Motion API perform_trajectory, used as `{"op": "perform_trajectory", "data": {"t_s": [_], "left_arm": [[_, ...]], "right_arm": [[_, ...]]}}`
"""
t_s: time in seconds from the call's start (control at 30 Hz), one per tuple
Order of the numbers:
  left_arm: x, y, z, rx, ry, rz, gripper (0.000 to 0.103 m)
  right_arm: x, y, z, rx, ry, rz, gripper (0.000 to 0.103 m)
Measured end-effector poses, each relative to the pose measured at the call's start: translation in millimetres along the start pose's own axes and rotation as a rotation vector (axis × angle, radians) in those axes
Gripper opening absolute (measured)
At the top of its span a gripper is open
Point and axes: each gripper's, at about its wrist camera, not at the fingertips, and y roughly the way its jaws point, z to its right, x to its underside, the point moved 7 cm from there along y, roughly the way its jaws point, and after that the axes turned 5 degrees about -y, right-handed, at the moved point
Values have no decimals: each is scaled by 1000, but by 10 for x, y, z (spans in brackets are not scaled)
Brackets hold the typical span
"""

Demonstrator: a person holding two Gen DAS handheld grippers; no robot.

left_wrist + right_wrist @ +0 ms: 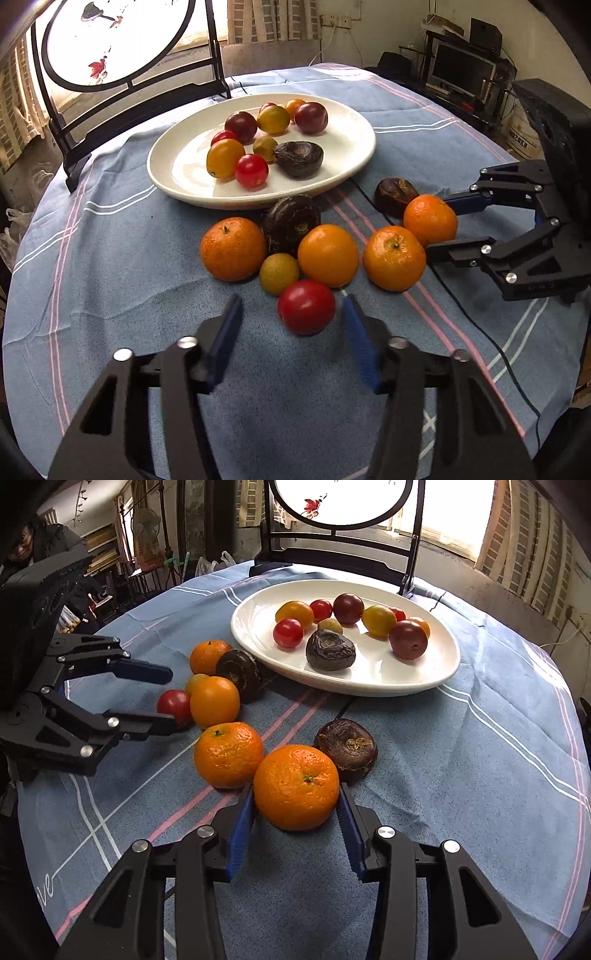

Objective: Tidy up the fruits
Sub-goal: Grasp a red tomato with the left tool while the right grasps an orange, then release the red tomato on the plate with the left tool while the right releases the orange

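Fruit lay scattered across the blue-clothed surface (pixel 110 280) as I steered both tools in at once, the white plate (pixel 354 162) beyond already holding small tomatoes and dark fruit. My left hand-held gripper (pixel 295 343) pointed down at a red tomato (pixel 306 306) that sat between its blue pads, nearer the right-hand pad; from the left wrist view I saw a gap on the other side, so I judged the jaws not yet pressing. My right hand-held gripper (pixel 297 823) straddled the nearest orange (pixel 296 786), both pads at the fruit's flanks and seemingly touching it, stem end up and a little toward the plate. Neither fruit had a long axis worth speaking of; each was round and lay straight ahead of its own tool. Each hand was plainly the closer one to its target. Three more oranges, a small yellowish fruit and two dark ones waited near the plate's rim. I reckoned a lift and a short carry forward to the plate came next.
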Motion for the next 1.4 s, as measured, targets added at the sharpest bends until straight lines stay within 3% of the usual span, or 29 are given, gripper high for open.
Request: {"op": "perform_trajectory", "data": {"t_s": [0.07, 0.27, 0.47, 0.9, 1.1, 1.2, 1.4], "left_arm": [[13, 23, 33, 41, -19, -15, 32], [47, -63, 79, 45, -10, -1, 31], [-98, -361, 39, 30, -10, 76, 31], [-1101, -610, -366, -63, -114, 233, 31], [-1451, -474, -508, -119, -137, 261, 31], [-1506, -398, -582, -107, -176, 252, 31], [-1545, -211, -794, -166, -193, 216, 31]], "right_arm": [[20, -29, 33, 5, 11, 2, 44], [78, -127, 88, 17, 30, 13, 44], [-6, -270, 106, 21, 33, 44, 44], [-994, -615, 304, 59, 2, 219, 44], [-1297, -354, 425, 25, 34, 229, 44], [-1358, -103, 476, -4, 46, 196, 44], [-1474, 225, 579, 3, 62, 152, 44]]}}
